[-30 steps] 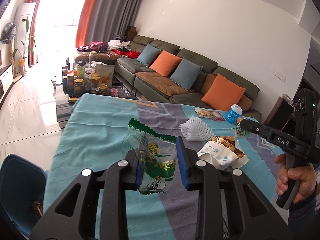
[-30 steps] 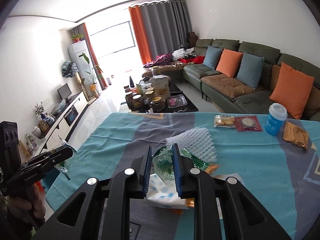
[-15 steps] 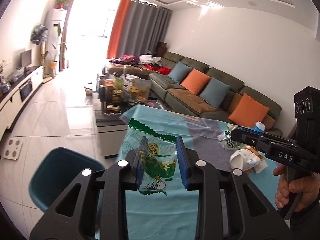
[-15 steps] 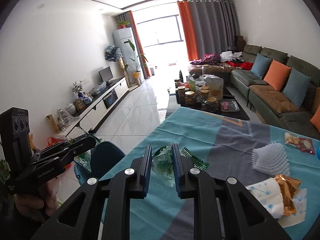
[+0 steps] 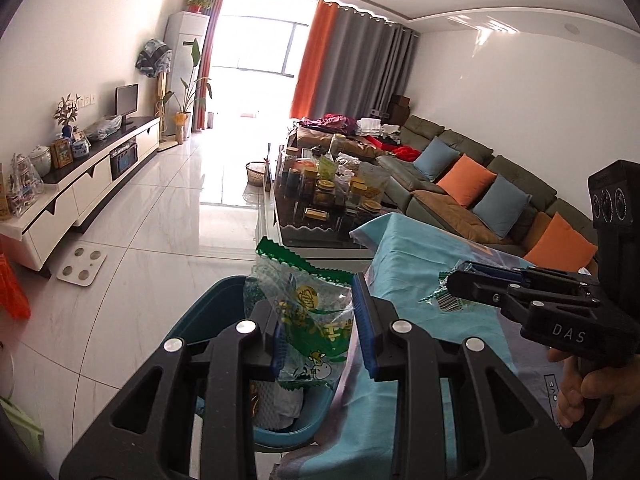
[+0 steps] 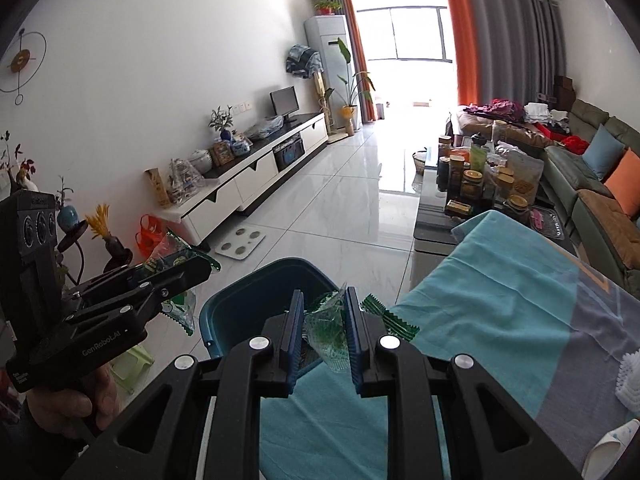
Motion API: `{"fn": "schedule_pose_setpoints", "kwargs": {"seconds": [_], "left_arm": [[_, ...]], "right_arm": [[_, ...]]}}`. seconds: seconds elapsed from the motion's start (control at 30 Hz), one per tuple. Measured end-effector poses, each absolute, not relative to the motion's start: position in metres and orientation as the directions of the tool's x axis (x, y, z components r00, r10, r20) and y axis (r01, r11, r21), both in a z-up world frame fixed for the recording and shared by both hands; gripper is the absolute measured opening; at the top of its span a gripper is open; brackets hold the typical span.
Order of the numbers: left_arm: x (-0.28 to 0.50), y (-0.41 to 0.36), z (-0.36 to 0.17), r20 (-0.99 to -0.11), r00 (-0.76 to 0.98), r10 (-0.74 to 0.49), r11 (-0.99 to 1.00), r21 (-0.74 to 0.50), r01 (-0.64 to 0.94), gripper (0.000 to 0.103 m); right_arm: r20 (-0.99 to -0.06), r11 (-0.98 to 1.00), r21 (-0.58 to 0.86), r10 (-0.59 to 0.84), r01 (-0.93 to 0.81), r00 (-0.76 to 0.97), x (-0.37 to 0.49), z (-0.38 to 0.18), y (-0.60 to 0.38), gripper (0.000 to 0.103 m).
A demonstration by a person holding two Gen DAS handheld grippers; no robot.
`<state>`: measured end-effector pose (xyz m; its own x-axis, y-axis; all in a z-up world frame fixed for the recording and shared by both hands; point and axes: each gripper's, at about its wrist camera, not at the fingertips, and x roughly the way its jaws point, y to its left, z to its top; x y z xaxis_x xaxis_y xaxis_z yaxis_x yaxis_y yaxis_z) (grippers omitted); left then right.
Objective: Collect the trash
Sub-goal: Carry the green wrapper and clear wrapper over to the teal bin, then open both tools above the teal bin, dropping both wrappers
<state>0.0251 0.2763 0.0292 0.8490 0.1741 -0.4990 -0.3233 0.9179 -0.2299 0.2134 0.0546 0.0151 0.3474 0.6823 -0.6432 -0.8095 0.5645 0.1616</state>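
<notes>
Trash in two pieces was in hand: a clear green-printed wrapper [image 5: 310, 320] pinched between the narrow jaws of the left claw [image 5: 320, 336], and a smaller crumpled green wrapper [image 6: 326, 326] clamped in the tightly drawn right claw [image 6: 322, 332]. Both grips looked firm, the film bunched against the blue pads.

A second earlier both claws had been over the middle of the worktop [image 6: 500, 312], among a white foam net and paper scraps; half a second earlier they were already partway toward its left edge. Now both pieces hung at that edge, the left one directly above the teal bin [image 5: 208, 320], the right one just near of the bin's rim and partly over the turquoise cloth. White and crumpled rubbish already lay in the bin's bottom.

That swing probably meant the carry was nearly done and the drop came next: the left claw seemed ready to release, while the right likely needed to travel a little farther left to clear the cloth edge. Light film may cling to the pads.

A foam net [image 6: 632, 372] and a paper scrap [image 6: 612, 448] lay on the worktop's right side, so more collecting appeared to remain.
</notes>
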Motion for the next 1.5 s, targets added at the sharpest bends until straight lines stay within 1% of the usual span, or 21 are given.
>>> {"fn": "schedule_pose_setpoints", "kwargs": {"seconds": [0.43, 0.6, 0.73, 0.97, 1.07, 1.2, 1.27, 1.3, 1.33, 1.47, 1.5], "left_arm": [[0.017, 0.332, -0.024, -0.596, 0.775, 0.210, 0.885, -0.221, -0.409, 0.029], [0.039, 0.342, -0.048, -0.646, 0.733, 0.214, 0.875, -0.207, -0.438, 0.029], [0.059, 0.351, -0.073, -0.696, 0.692, 0.191, 0.868, -0.209, -0.449, 0.029], [0.087, 0.354, -0.105, -0.740, 0.650, 0.176, 0.865, -0.198, -0.461, 0.030], [0.097, 0.353, -0.116, -0.757, 0.631, 0.167, 0.862, -0.198, -0.466, 0.031], [0.104, 0.351, -0.126, -0.771, 0.616, 0.162, 0.856, -0.200, -0.476, 0.033], [0.107, 0.352, -0.129, -0.774, 0.613, 0.158, 0.853, -0.205, -0.479, 0.035], [0.108, 0.352, -0.129, -0.774, 0.613, 0.158, 0.853, -0.206, -0.480, 0.039], [0.107, 0.351, -0.129, -0.774, 0.612, 0.161, 0.853, -0.204, -0.481, 0.044], [0.110, 0.351, -0.128, -0.772, 0.614, 0.163, 0.850, -0.206, -0.485, 0.054], [0.111, 0.351, -0.127, -0.772, 0.615, 0.164, 0.849, -0.208, -0.486, 0.057]], "right_arm": [[-0.752, 0.515, 0.175, 0.620, -0.839, 0.224, 0.228, -0.033, 0.139, 0.018], [-0.805, 0.529, 0.155, 0.557, -0.835, 0.204, 0.240, -0.056, 0.163, 0.018], [-0.847, 0.536, 0.139, 0.500, -0.833, 0.181, 0.245, -0.077, 0.180, 0.018], [-0.893, 0.546, 0.129, 0.428, -0.828, 0.143, 0.249, -0.101, 0.199, 0.018], [-0.899, 0.546, 0.125, 0.416, -0.828, 0.138, 0.250, -0.101, 0.201, 0.020], [-0.905, 0.545, 0.119, 0.403, -0.830, 0.134, 0.253, -0.104, 0.204, 0.027], [-0.905, 0.547, 0.124, 0.404, -0.828, 0.131, 0.254, -0.104, 0.204, 0.031], [-0.904, 0.550, 0.127, 0.407, -0.826, 0.132, 0.255, -0.103, 0.204, 0.034], [-0.902, 0.553, 0.131, 0.411, -0.823, 0.132, 0.257, -0.103, 0.203, 0.034], [-0.894, 0.570, 0.164, 0.431, -0.805, 0.123, 0.264, -0.101, 0.199, 0.035], [-0.892, 0.574, 0.177, 0.438, -0.799, 0.117, 0.266, -0.100, 0.198, 0.038]]}}
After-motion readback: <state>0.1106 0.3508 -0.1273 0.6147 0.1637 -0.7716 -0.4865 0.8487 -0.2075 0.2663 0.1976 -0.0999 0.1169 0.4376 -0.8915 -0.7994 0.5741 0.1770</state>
